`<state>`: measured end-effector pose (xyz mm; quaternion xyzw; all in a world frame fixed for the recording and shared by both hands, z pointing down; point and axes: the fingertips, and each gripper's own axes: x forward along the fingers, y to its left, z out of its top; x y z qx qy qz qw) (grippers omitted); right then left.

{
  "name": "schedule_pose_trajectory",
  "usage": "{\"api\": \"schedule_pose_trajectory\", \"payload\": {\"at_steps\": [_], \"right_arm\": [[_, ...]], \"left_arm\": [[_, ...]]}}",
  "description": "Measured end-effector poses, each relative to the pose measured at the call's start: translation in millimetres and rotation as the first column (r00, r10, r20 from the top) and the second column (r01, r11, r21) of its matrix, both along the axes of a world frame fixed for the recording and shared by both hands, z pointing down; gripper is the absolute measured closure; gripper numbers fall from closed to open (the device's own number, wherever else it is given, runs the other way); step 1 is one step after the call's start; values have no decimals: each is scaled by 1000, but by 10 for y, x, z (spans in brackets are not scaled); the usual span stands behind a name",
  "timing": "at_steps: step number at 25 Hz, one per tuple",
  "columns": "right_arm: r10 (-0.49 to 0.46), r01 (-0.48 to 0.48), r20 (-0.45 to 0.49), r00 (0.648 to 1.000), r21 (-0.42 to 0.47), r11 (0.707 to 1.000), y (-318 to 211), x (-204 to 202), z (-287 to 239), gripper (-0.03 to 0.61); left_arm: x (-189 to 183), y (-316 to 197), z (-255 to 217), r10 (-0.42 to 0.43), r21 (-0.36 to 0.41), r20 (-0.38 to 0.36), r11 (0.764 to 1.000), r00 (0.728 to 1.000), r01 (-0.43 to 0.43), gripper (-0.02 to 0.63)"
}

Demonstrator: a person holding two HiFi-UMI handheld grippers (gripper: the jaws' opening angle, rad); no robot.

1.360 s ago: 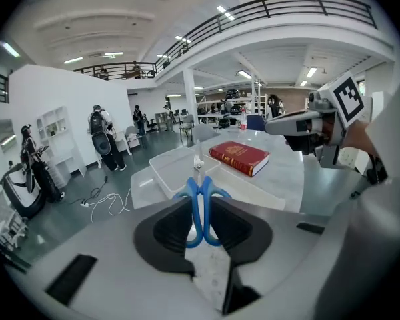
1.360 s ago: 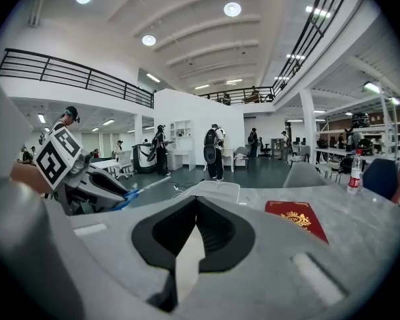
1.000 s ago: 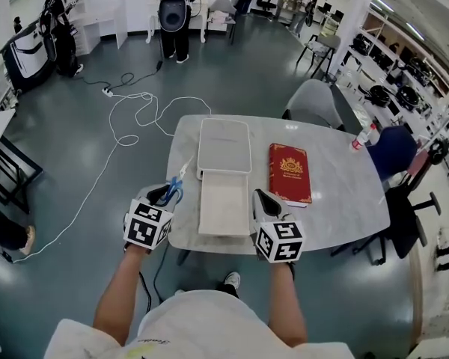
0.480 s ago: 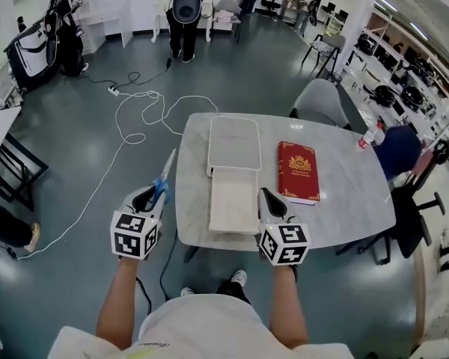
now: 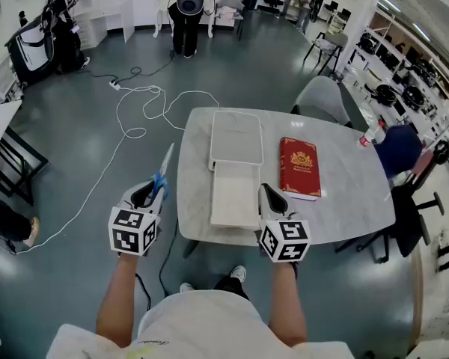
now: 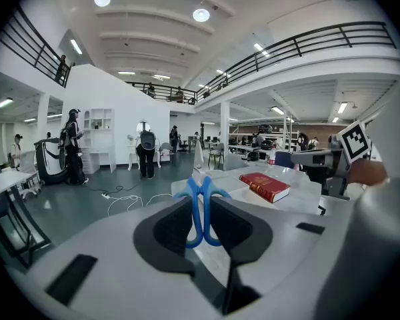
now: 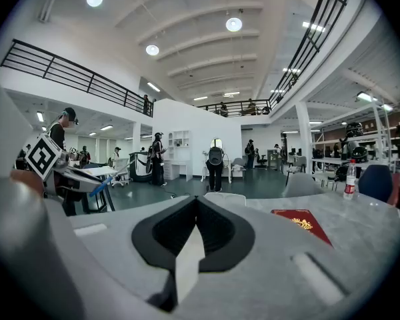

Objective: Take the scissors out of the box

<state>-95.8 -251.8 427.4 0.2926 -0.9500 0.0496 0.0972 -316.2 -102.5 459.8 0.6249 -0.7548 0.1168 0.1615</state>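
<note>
Left gripper (image 5: 149,194), clamped on blue scissors (image 5: 165,168), has swung left off table (image 5: 344,193); scissors now over floor, left of centre frame. Box (image 5: 235,194) open, empty. Right gripper (image 5: 272,200) closed on nothing. Removal looks done.

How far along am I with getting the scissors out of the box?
Mostly done: the scissors are out of the open box, which looks empty. In hand: the left gripper holds them by the blue handles, beyond the left edge of the table, and the right gripper is shut on the box's edge. Left: probably setting them down.
</note>
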Motion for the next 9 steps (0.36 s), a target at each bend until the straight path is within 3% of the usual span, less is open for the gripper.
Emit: {"api": "schedule_pose_trajectory", "payload": {"at_steps": [9], "right_arm": [[0, 0, -1, 1000, 1, 1000, -35, 12, 23, 574]], "left_arm": [[36, -48, 49, 7, -3, -2, 1000, 1000, -7, 531]]}}
